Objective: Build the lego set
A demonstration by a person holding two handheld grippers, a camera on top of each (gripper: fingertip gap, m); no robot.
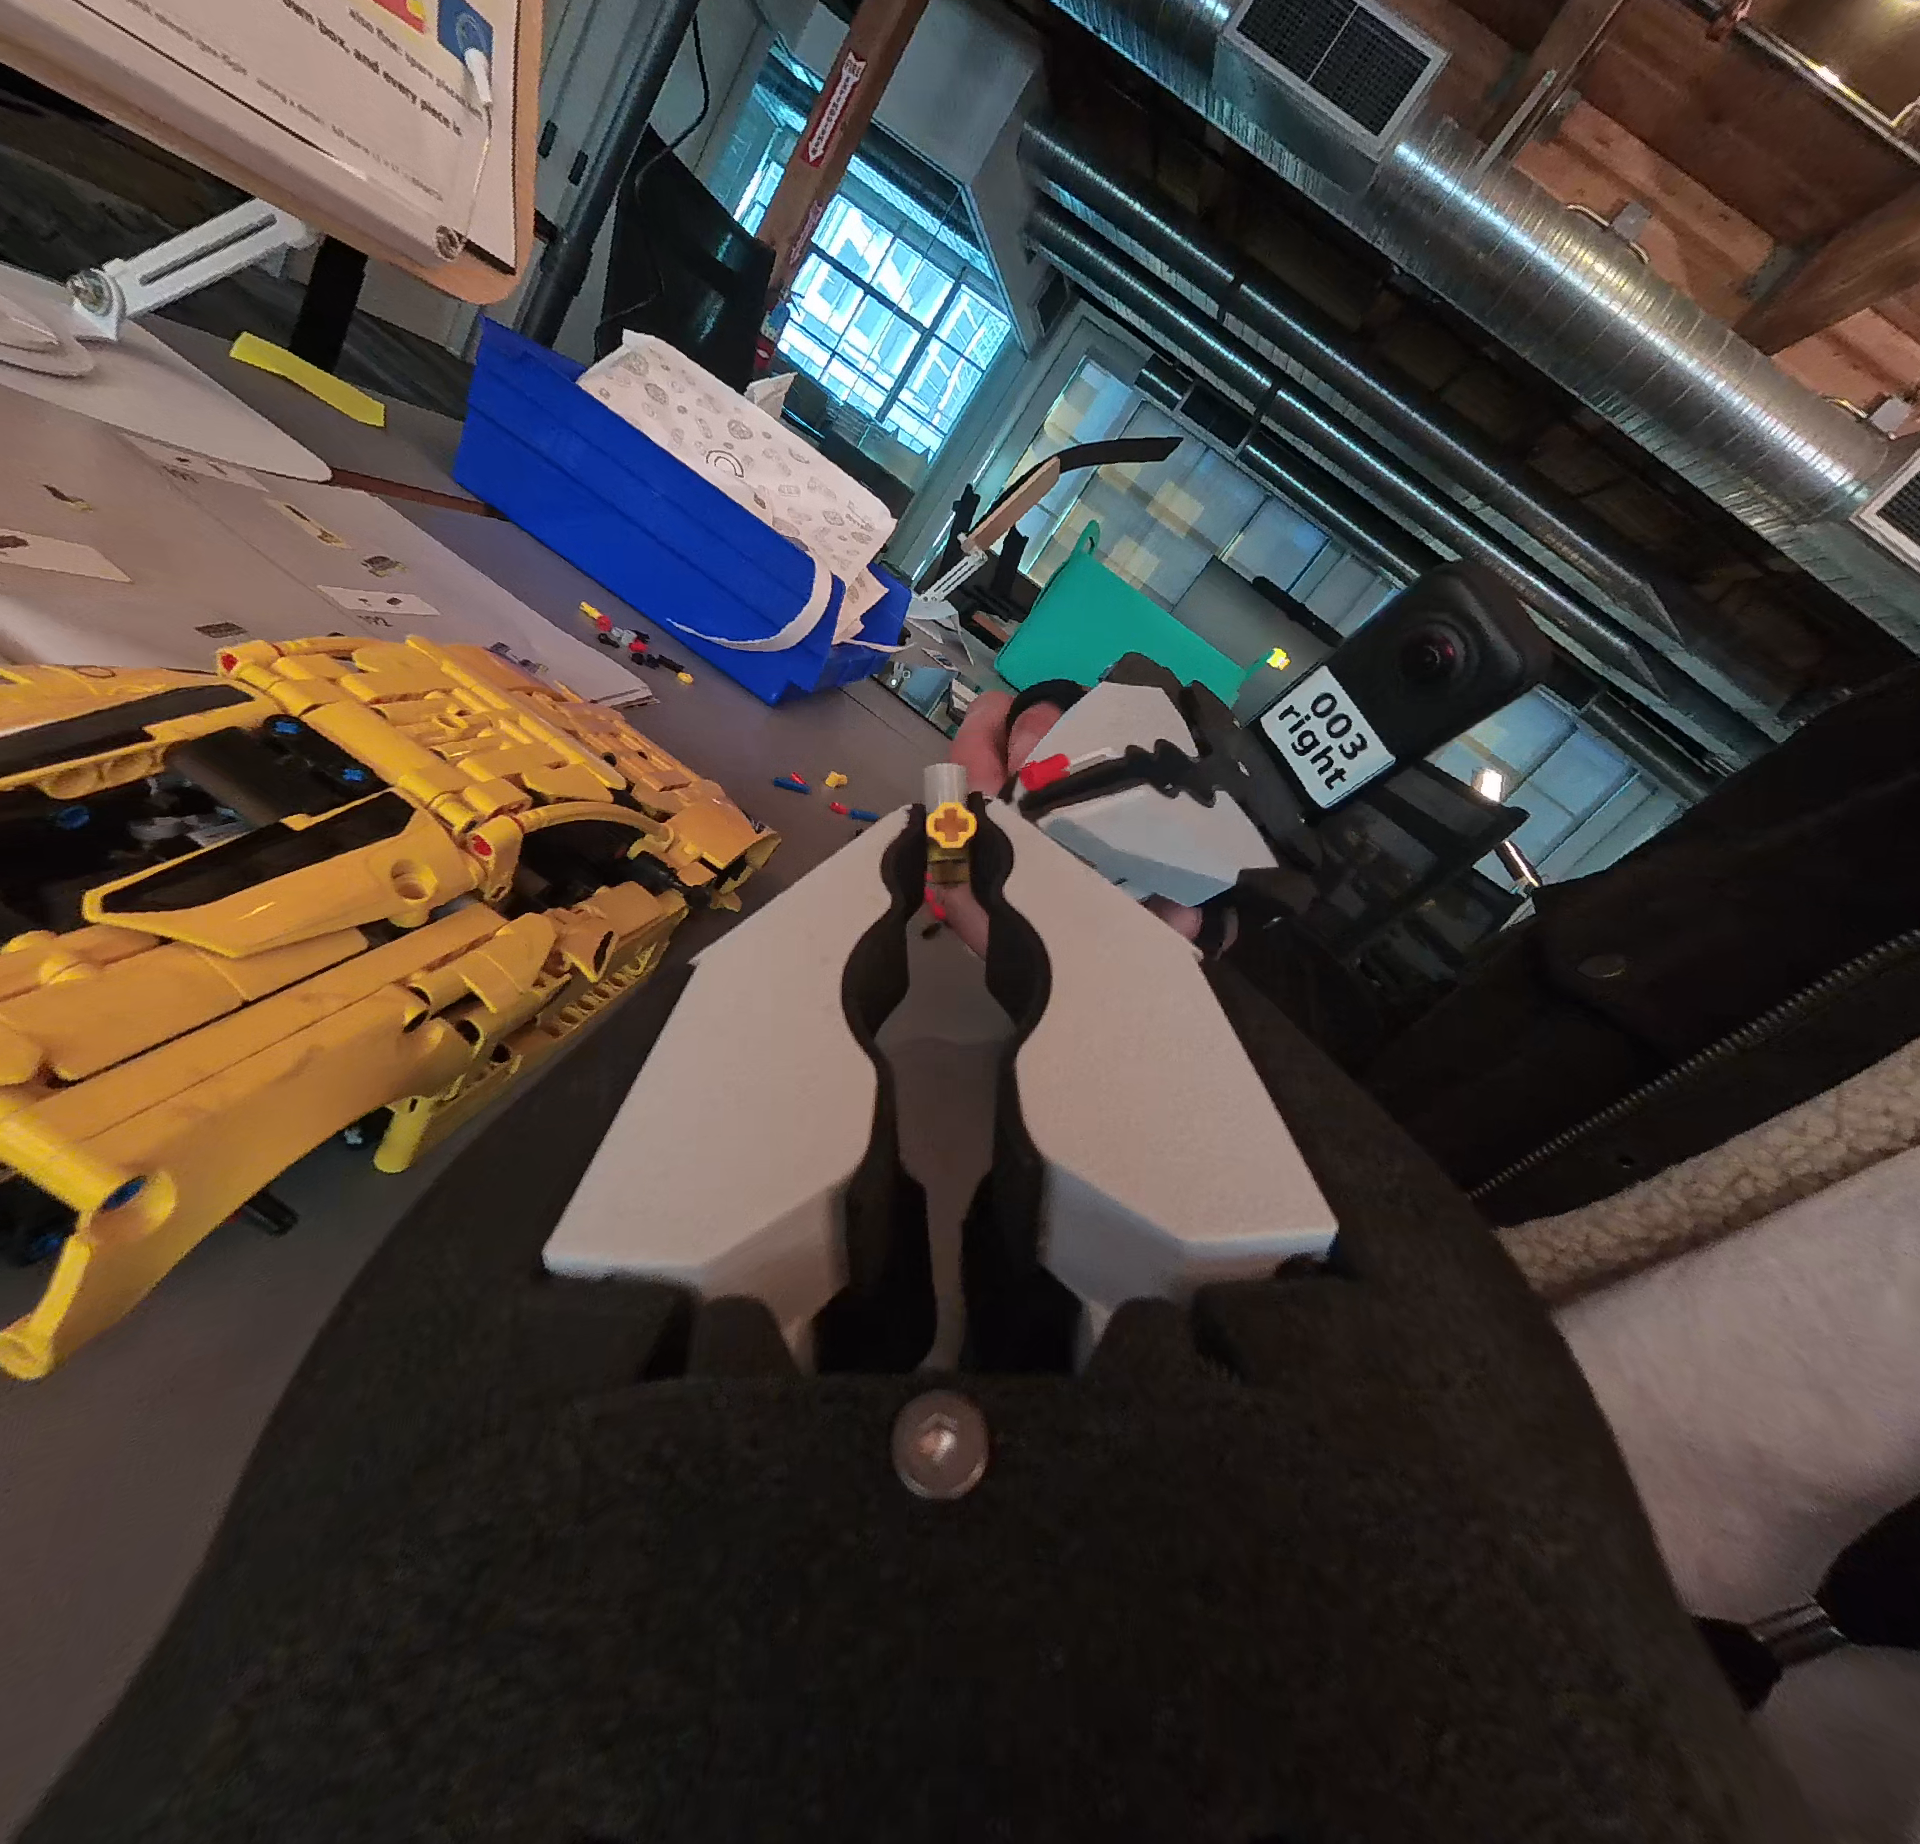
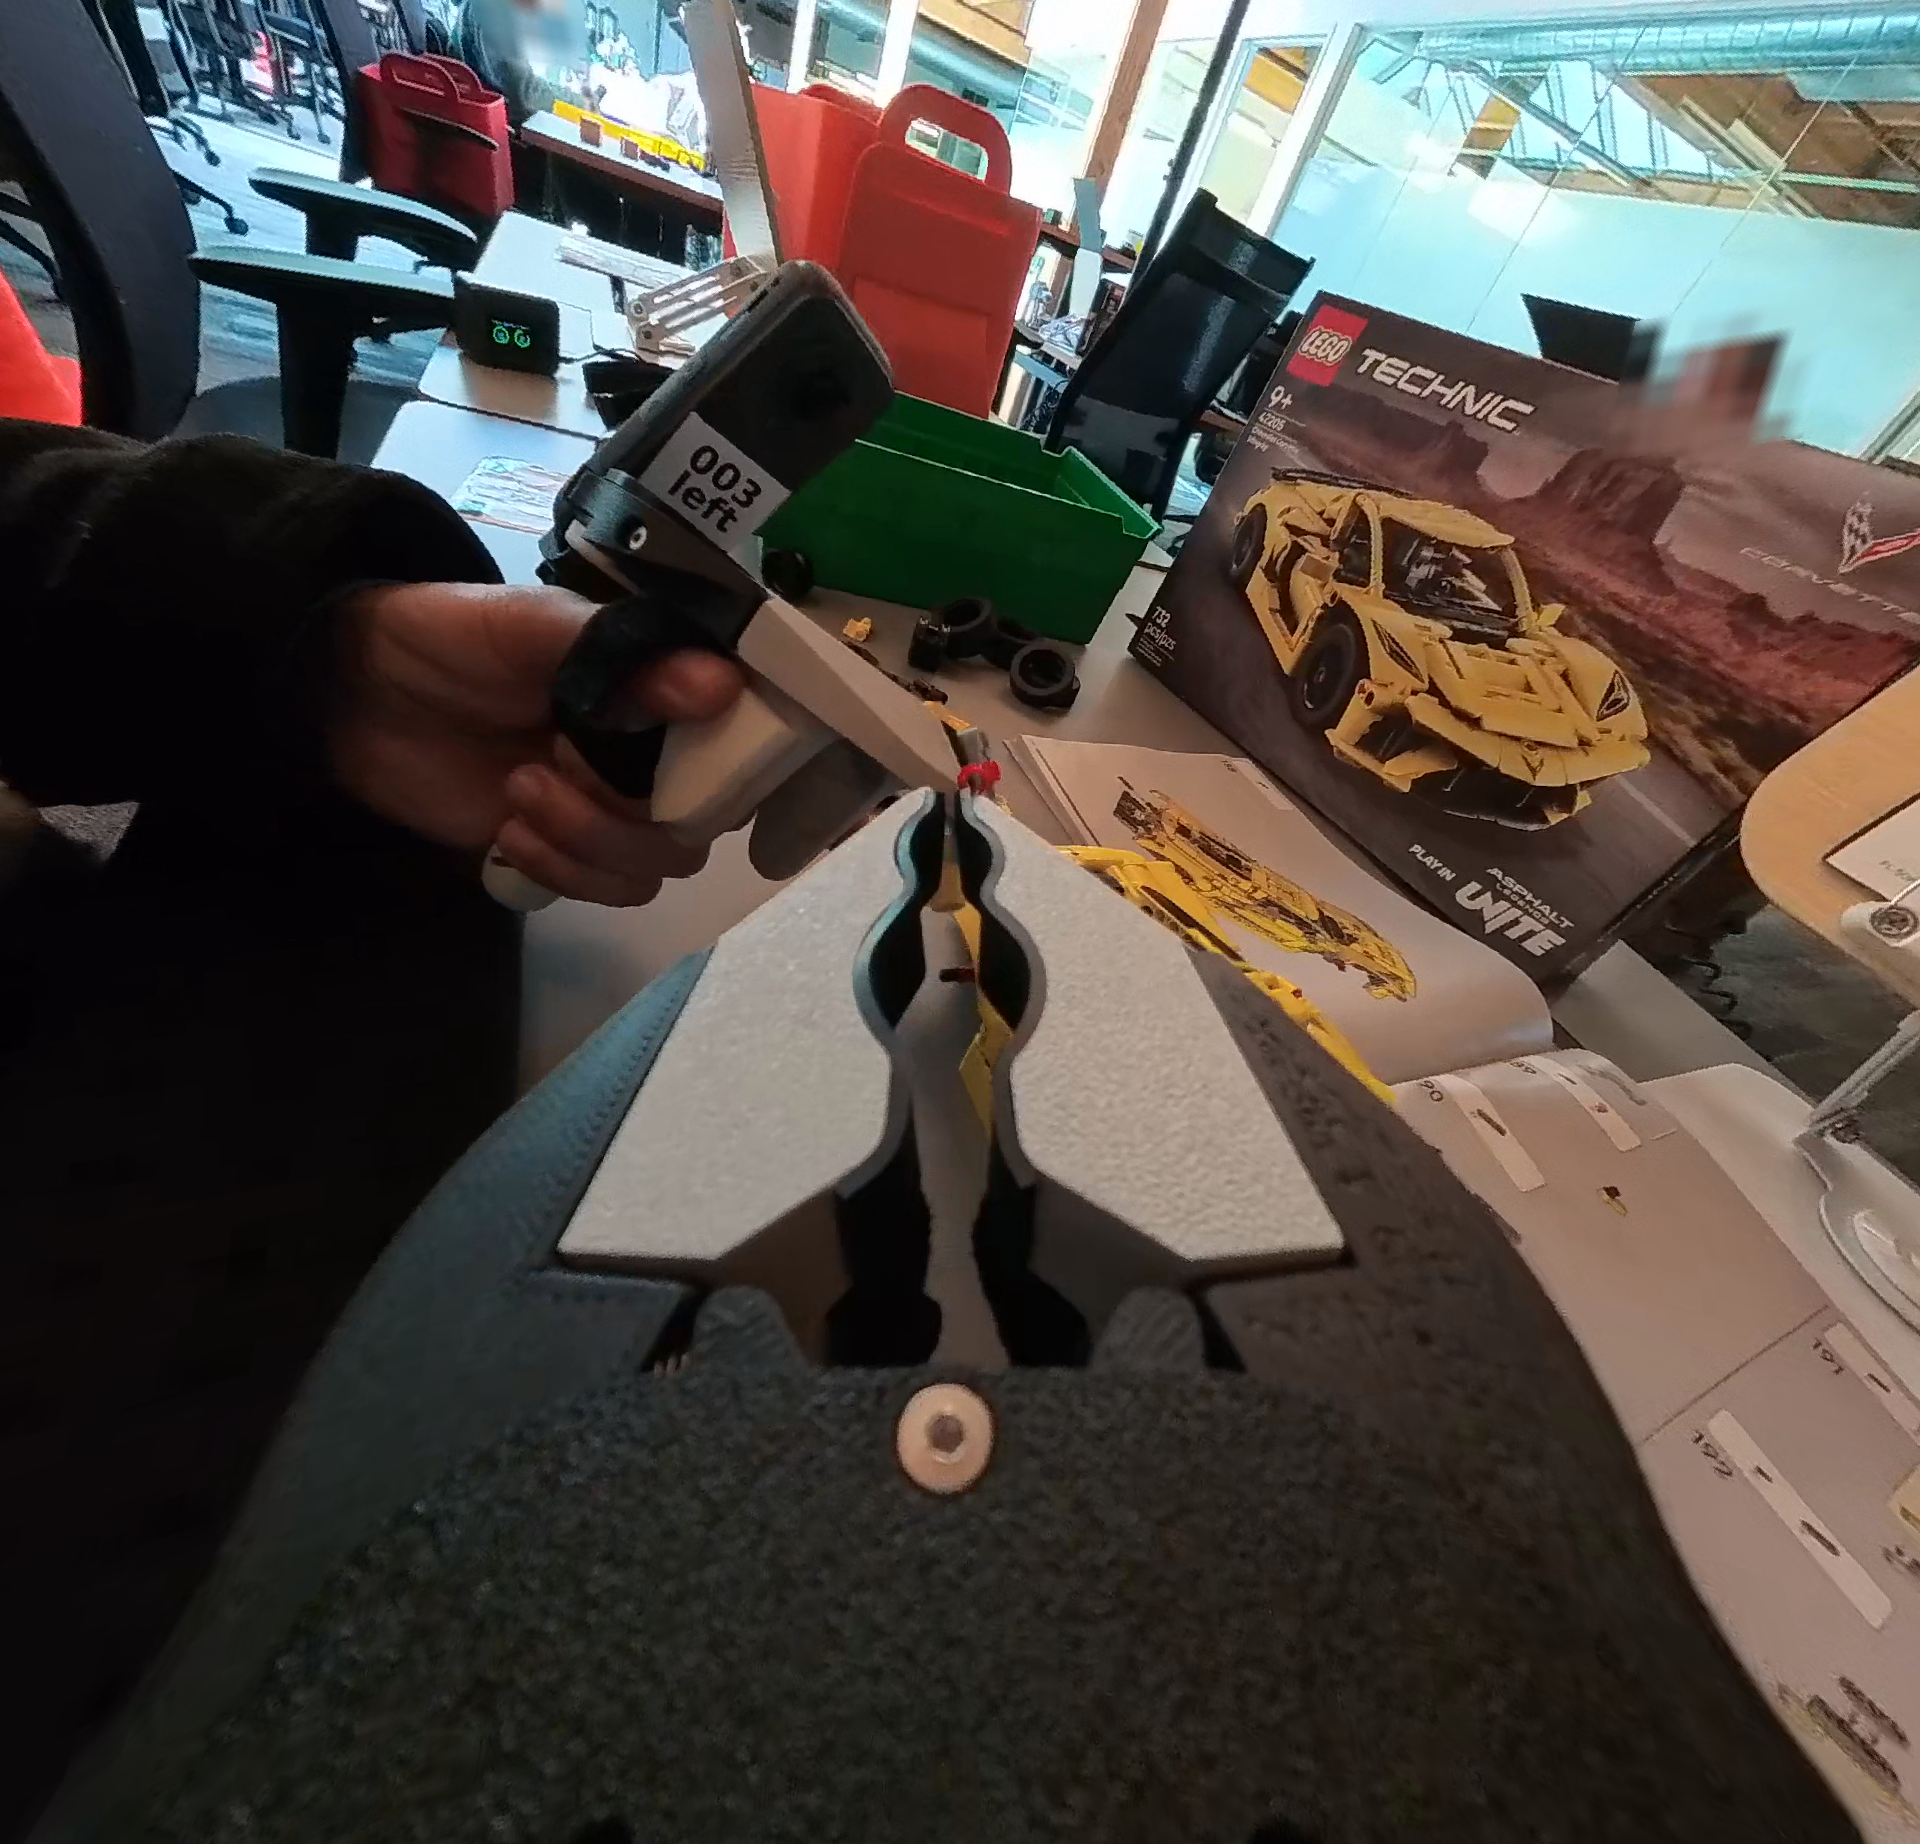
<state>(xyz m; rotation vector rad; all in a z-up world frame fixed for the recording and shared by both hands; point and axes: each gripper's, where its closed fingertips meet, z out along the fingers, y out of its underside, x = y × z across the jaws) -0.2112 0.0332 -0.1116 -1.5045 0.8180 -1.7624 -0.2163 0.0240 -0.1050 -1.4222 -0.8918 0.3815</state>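
Pinching a small yellow connector (image 1: 948, 830) at its very tips, your left gripper (image 1: 948, 838) has its fingers drawn narrow around the piece, a pale grey stub poking out just beyond it. Your right gripper (image 2: 954, 807) comes in close from the other side, its fingers nearly together on a small red pin (image 2: 975, 778), and the two sets of tips meet almost nose to nose above the table (image 1: 260, 1462). From the left wrist view you can see the right gripper's white body just past the connector, the red piece showing at its tip, your hand (image 1: 987, 745) wrapped behind it. From the right wrist view your other hand (image 2: 520, 714) grips the left tool's handle.

Down on the table, the yellow lego car (image 1: 312, 921) lies at the left of the left view, near the grippers, mostly assembled. Loose small pieces (image 1: 821, 797) are scattered just beyond its nose. A blue bin (image 1: 623, 516) with patterned paper in it sits farther back. In the right view, the set's box (image 2: 1558, 631) stands at the far right, the open instruction booklet (image 2: 1247, 859) lies in front of it, black tyres (image 2: 997, 651) cluster beside a green bin (image 2: 966, 527).
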